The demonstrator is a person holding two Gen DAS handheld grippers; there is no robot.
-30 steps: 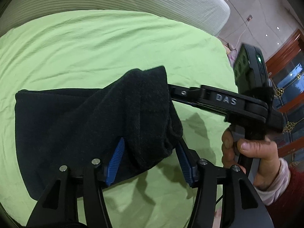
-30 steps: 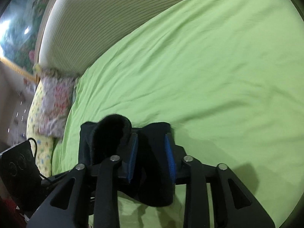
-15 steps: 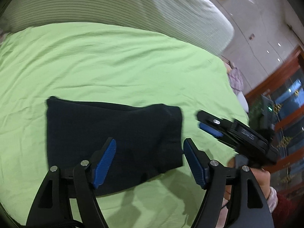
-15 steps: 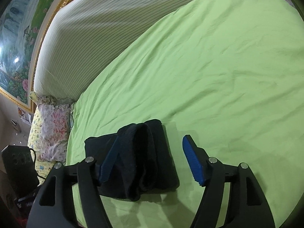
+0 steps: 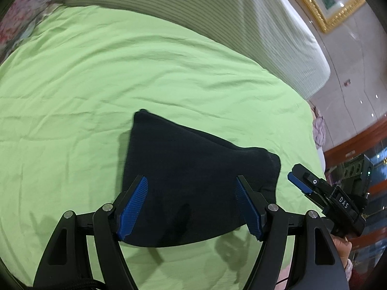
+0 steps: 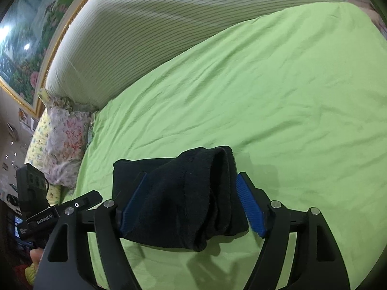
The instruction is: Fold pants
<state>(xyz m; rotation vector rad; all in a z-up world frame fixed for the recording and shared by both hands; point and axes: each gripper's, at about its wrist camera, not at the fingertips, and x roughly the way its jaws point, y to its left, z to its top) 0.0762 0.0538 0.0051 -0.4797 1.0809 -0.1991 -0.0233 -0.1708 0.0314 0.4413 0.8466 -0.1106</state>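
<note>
The black pants (image 5: 183, 149) lie folded into a compact bundle on the green bed sheet (image 5: 96, 84). My left gripper (image 5: 191, 178) hovers over the bundle's near edge, open, its blue pads clear of the cloth. In the right wrist view the pants (image 6: 169, 171) show a thick rolled fold on top. My right gripper (image 6: 192, 175) straddles that fold. Its jaws are opening, the cloth lies between them, and the pads are not pressing on it. The right gripper (image 5: 296, 176) also shows at the right edge of the left wrist view, just off the bundle.
A white striped headboard cushion (image 5: 217, 12) runs along the far side of the bed. A floral pillow (image 6: 65, 135) lies at the bed's left corner. A hand (image 5: 341, 246) holds the right tool. Wooden furniture (image 5: 362, 140) stands beyond the bed's right edge.
Both grippers opened and let go of the pants, which dropped flat onto the sheet. Both have since drawn back from the bundle, and the left view has swung sideways.
</note>
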